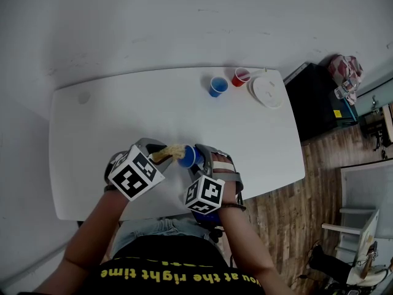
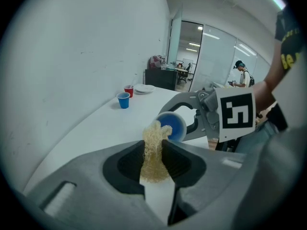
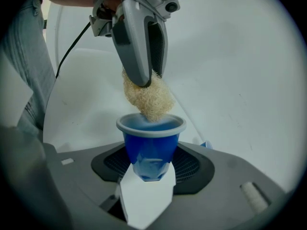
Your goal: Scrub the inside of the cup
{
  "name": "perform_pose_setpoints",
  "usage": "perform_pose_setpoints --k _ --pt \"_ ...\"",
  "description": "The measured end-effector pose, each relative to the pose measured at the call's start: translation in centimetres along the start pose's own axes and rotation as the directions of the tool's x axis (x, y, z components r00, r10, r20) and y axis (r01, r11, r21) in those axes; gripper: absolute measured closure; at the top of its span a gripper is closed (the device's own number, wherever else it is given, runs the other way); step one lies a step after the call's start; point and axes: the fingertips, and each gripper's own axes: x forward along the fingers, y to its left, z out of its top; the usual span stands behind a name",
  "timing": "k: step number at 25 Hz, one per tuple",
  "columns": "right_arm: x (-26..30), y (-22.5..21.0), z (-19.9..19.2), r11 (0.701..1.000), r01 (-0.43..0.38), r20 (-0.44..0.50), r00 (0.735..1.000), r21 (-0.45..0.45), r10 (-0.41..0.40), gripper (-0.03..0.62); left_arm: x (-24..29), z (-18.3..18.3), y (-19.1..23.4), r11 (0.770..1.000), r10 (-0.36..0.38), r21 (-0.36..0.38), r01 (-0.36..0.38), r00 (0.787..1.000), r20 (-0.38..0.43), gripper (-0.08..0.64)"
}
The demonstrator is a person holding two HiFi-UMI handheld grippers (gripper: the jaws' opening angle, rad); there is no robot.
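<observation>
Cup (image 3: 151, 145): held above the table (image 1: 123, 115), the right claw (image 3: 151, 161) gripping near its base; we judge it light, thin, crushable.
Sponge (image 3: 146, 97): soft, pinched by the left claw (image 2: 154, 150) at the mouth.

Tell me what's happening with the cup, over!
Left tool shut on scrubber. Right tool shut on blue cup. Scrubber tip at cup mouth. Nothing blocking.
</observation>
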Motion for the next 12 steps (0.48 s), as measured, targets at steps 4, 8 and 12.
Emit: perform_pose_setpoints --k 4,8,12 --pt "0.0 -0.3 -0.2 0.999 0.001 0.01 1.0 0.036 -0.002 0.33 -0.1 -0.5 0.0 1.0 0.01 -0.011 -0.01 1.0 0.002 0.448" --pt "0.1 -0.8 -0.7 0.995 -0.001 0.022 1.0 0.095 -0.001 0.33 -0.2 -0.7 0.1 1.0 0.014 -0.021 -0.014 1.0 0.018 0.448" --pt "0.0 -1.4 -1.3 0.985 -0.007 0.041 0.999 0.17 0.0 0.33 -0.3 -0.6 0.0 0.999 0.007 -0.047 -0.004 0.999 0.054 0.448"
